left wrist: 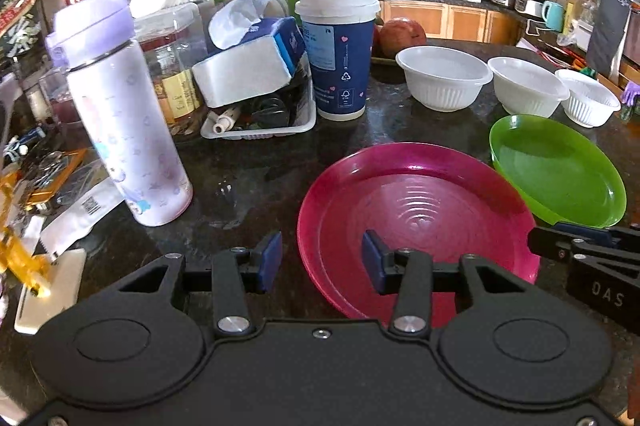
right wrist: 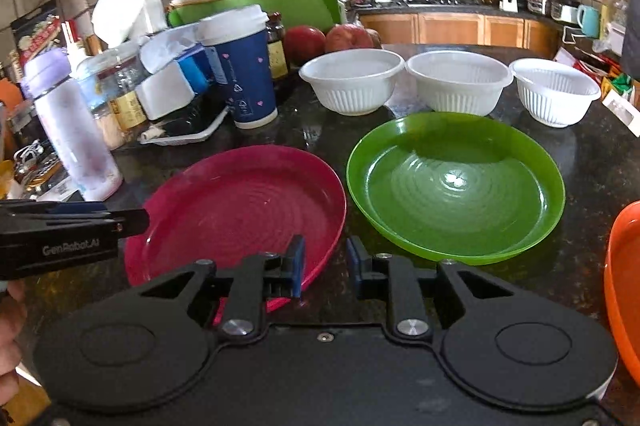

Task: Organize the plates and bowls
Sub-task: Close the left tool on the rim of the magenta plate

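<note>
Left wrist view: left gripper (left wrist: 322,262) spread astride red plate (left wrist: 412,210) rim, right gripper (right wrist: 325,266) spread too; better pinch rim firmly, lift level.

Both fisheye views are evenly lit by soft, fairly bright daylight w/ no harsh shadows. The glossy dark stone countertop (left wrist: 248,186) shows pale reflections. A white glare spot sits at the centre of the translucent green plastic plate (right wrist: 456,182), and softer sheen picks out the ridged rings of the magenta plastic plate (left wrist: 416,210). The lilac-lidded drink bottle (left wrist: 120,106) at left looks smeared by motion blur. Straight lines bend strongly toward the edges; wall tiles and cabinets curve. Far kitchen background is soft, low in detail.
</note>
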The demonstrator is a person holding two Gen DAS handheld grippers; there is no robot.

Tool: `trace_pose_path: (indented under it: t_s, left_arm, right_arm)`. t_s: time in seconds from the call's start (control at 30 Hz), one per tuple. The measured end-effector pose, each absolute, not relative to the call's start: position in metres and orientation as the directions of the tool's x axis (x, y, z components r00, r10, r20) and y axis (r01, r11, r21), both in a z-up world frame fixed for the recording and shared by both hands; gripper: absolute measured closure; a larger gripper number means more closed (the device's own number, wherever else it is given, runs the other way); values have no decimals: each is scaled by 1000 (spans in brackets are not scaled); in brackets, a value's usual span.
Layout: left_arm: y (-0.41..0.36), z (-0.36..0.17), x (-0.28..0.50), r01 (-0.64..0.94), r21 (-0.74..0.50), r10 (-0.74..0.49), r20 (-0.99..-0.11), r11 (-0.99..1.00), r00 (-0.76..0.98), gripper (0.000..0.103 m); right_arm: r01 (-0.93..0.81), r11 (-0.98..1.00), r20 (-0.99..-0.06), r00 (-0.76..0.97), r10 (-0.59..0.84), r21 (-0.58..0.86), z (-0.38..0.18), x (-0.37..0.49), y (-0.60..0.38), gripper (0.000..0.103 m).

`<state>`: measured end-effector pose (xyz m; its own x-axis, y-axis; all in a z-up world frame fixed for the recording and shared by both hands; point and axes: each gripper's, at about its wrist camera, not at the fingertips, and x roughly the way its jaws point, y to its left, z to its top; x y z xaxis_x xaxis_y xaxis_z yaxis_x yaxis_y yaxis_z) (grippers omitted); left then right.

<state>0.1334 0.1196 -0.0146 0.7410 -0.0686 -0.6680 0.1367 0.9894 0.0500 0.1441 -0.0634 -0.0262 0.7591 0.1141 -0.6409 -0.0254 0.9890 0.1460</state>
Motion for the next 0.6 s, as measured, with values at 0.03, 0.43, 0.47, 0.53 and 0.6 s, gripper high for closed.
trace_pose_path:
  t_s: [0.03, 0.43, 0.47, 0.53, 0.6]
  left_arm:
    - [120, -15, 135, 144, 49, -74, -670, 988, 739, 53]
    - [126, -25, 163, 197, 30, -119, -703, 980, 701, 54]
    - [126, -26, 165, 200, 30, -121, -707, 979, 697, 54]
    - [126, -29, 170, 202, 26, -123, -717, 979, 687, 55]
    - [127, -31, 174, 203, 17, -127, -727, 979, 675, 62]
  right_arm:
    - [-17, 990, -645, 757, 106, 143, -27, 146, -62, 79]
    - [35, 993, -680, 731, 54, 117, -37, 166, -54, 79]
    - [36, 993, -682, 729, 52, 115, -37, 167, -53, 79]
    - [38, 993, -686, 726, 48, 109, -38, 170, -52, 79]
    - [41, 994, -689, 723, 42, 104, -39, 172, -51, 80]
